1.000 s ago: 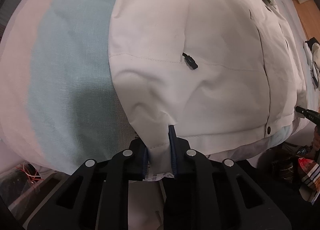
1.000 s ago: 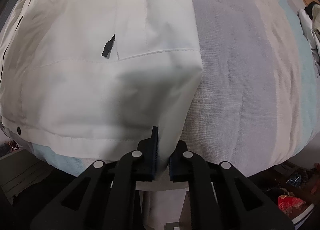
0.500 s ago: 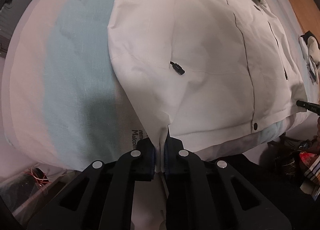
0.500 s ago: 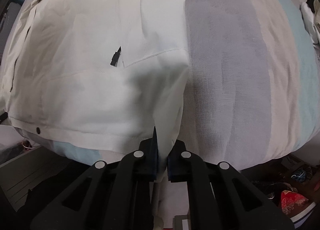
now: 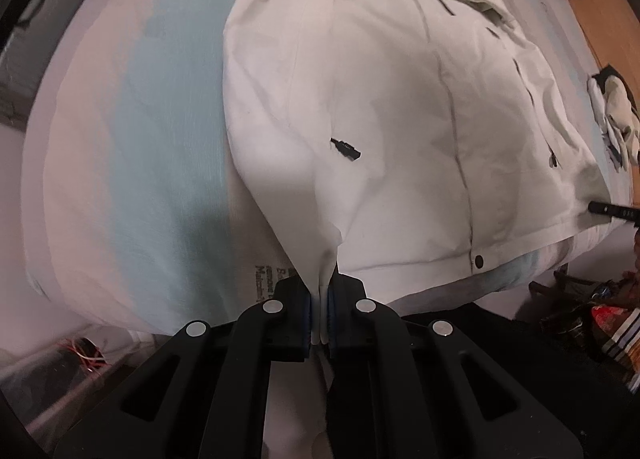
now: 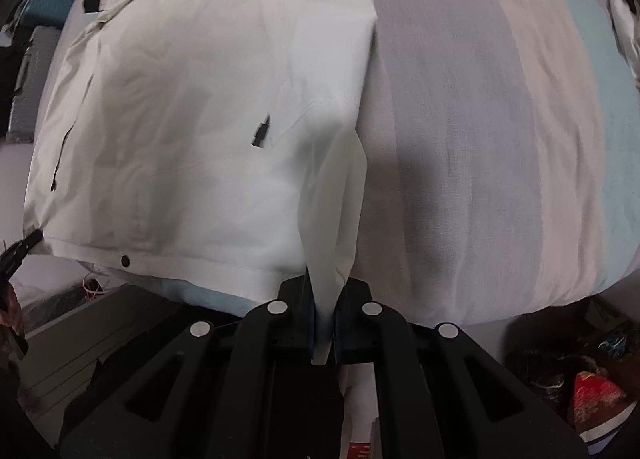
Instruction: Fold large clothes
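A large white jacket (image 5: pixel 392 131) lies front up on a striped bed, with a black collar at the far end and black zipper pulls. My left gripper (image 5: pixel 319 299) is shut on the jacket's near left hem corner, which is lifted off the bed. My right gripper (image 6: pixel 323 307) is shut on the near right hem corner of the jacket (image 6: pixel 192 107), also lifted into a peak. The tip of the right gripper (image 5: pixel 612 211) shows at the right edge of the left wrist view.
The bedspread has pale blue (image 5: pixel 160 131), pink and grey (image 6: pixel 460 107) stripes. Another crumpled white and black garment (image 5: pixel 616 119) lies on the bed at the right. Clutter and a red packet (image 6: pixel 592 391) sit on the floor by the bed's near edge.
Both grippers have closed tighter on the hem corners and risen, pulling the corners up off the bed. More of the jacket and its collar has come into view.
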`<action>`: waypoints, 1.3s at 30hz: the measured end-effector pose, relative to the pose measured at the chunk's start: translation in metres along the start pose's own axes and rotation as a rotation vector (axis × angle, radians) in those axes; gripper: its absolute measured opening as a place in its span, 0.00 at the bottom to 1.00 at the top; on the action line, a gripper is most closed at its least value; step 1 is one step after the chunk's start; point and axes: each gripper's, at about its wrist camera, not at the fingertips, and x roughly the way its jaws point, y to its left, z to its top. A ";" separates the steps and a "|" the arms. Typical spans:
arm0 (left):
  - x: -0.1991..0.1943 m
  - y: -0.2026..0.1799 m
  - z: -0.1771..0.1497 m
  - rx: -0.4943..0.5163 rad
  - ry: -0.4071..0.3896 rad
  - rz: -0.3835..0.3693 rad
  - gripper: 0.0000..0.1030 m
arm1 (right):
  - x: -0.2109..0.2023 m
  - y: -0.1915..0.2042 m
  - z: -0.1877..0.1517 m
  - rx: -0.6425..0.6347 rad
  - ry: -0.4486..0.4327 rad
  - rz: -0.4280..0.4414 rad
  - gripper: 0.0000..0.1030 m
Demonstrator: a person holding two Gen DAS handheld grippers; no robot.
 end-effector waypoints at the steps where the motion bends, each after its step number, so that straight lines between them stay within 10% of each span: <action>1: -0.002 -0.001 0.001 0.005 -0.002 0.002 0.04 | -0.004 0.001 0.002 -0.010 0.005 0.006 0.05; 23: -0.049 0.047 0.082 -0.039 0.006 -0.195 0.04 | -0.102 0.025 0.057 -0.014 -0.046 0.017 0.04; 39: -0.077 0.056 0.187 0.082 -0.062 -0.174 0.04 | -0.165 0.047 0.140 -0.038 -0.214 -0.037 0.04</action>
